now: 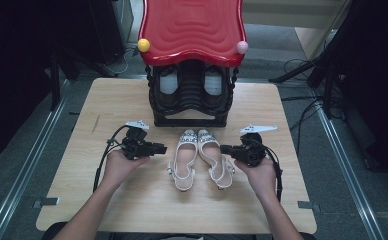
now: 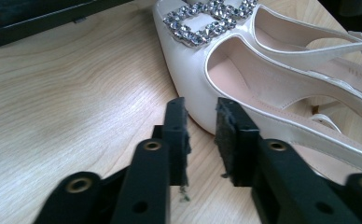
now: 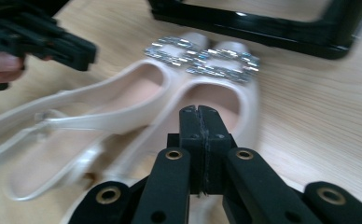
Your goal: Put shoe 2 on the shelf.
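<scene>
While both hands rest low on the pale wooden surface [image 1: 132, 210] in the high view, a pair of white slingback shoes lies side by side at the centre of that frame, toes pointing up the picture toward the black shoe rack [image 1: 190, 97] with its red wavy top [image 1: 192, 27]. The left shoe [image 1: 184, 157] and the right shoe [image 1: 216, 156] touch along their toe ends, each toe carrying a rhinestone buckle [image 2: 202, 21]. The left tool [image 1: 158, 148] sits centre-left of the high view, pointing right toward the left shoe and just short of it; in the left gripper view its jaws stand a little apart with nothing between them, the fingertips [image 2: 177, 116] hovering just in front of the near shoe's side wall at mid-frame, not pressing on it. The right tool [image 1: 225, 149] sits centre-right, pointing left at the right shoe; in the right gripper view its jaws are pressed together at the lower middle of the frame with nothing between them, and the right shoe [image 3: 216, 100] lies just beyond the tips, somewhat blurred. At the upper left of that view the other tool shows, dark, with fingers of the hand behind it
</scene>
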Demonstrator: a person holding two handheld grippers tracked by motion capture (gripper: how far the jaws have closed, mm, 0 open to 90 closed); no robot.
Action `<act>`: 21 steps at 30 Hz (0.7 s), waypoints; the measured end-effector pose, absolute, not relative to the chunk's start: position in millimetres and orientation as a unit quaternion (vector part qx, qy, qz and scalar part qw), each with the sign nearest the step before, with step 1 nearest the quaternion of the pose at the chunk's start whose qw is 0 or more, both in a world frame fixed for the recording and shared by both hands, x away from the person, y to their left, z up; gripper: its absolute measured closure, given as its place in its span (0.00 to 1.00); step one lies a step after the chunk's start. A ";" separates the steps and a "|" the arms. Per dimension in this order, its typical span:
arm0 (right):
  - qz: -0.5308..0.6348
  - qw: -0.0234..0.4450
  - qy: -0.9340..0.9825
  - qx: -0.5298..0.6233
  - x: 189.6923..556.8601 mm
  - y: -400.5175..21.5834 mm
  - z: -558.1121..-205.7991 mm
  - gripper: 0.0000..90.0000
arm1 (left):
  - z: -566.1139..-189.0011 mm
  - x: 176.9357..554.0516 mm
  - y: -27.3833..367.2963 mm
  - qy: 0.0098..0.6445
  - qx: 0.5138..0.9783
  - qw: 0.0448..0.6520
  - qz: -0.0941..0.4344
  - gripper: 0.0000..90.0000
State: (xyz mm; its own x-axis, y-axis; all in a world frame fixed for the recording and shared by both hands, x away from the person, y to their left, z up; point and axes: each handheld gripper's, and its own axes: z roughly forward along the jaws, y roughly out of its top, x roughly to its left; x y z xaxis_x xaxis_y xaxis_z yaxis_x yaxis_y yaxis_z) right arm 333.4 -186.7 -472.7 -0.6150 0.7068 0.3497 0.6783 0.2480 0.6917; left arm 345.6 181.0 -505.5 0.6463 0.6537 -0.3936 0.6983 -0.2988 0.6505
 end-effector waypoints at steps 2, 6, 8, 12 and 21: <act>0.422 0.020 0.789 0.446 337.9 -190.6 -478.4 1.00 | -507.9 346.5 178.6 0.413 0.807 0.420 -0.025 0.89; 0.399 0.024 0.795 0.456 348.6 -191.1 -491.9 1.00 | -515.4 349.0 171.7 0.412 0.813 0.410 -0.028 0.92; 0.392 0.022 0.798 0.457 352.4 -189.8 -496.9 1.00 | -519.2 349.9 167.7 0.411 0.817 0.404 -0.033 0.92; 0.380 0.027 0.803 0.459 355.4 -187.3 -502.4 1.00 | -528.8 350.8 158.5 0.412 0.822 0.392 -0.035 0.91; 0.361 0.026 0.809 0.463 359.5 -185.9 -511.7 1.00 | -534.8 349.7 152.0 0.416 0.822 0.388 -0.037 0.93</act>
